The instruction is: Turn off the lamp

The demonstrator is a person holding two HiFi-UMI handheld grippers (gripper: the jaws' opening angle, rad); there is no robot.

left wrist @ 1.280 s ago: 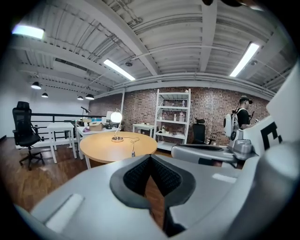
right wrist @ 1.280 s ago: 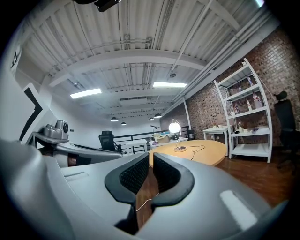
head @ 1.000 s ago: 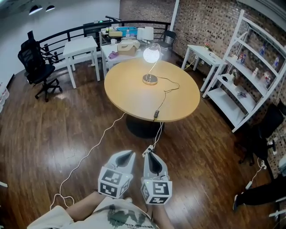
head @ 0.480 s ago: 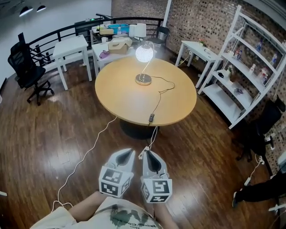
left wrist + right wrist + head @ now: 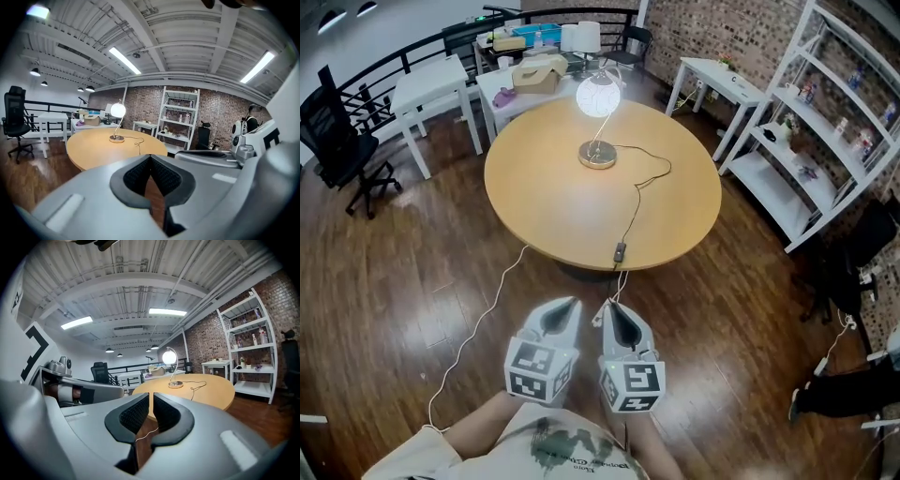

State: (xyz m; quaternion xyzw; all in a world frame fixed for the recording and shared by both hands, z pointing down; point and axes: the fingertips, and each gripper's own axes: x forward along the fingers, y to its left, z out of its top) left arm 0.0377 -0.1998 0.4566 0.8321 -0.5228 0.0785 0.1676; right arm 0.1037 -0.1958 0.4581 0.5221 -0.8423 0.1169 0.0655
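Note:
The lamp (image 5: 598,96) is lit, its glowing globe on a curved stem over a round metal base (image 5: 596,156) at the far side of the round wooden table (image 5: 534,202). Its cord runs to an inline switch (image 5: 620,251) at the table's near edge, then drops to the floor. My left gripper (image 5: 570,307) and right gripper (image 5: 613,311) hang side by side over the floor, short of the table, both shut and holding nothing. The lamp (image 5: 117,110) shows ahead in the left gripper view and the lamp (image 5: 168,356) in the right gripper view.
A white shelf unit (image 5: 825,122) stands at the right. White tables (image 5: 431,84) with boxes stand behind the round table, and a black office chair (image 5: 337,141) at the far left. A white cable (image 5: 478,328) trails over the wooden floor at the left.
The table and lamp have come closer and lower in the head view as the person stepped forward. Both grippers stay shut and side by side. The lamp stays lit.

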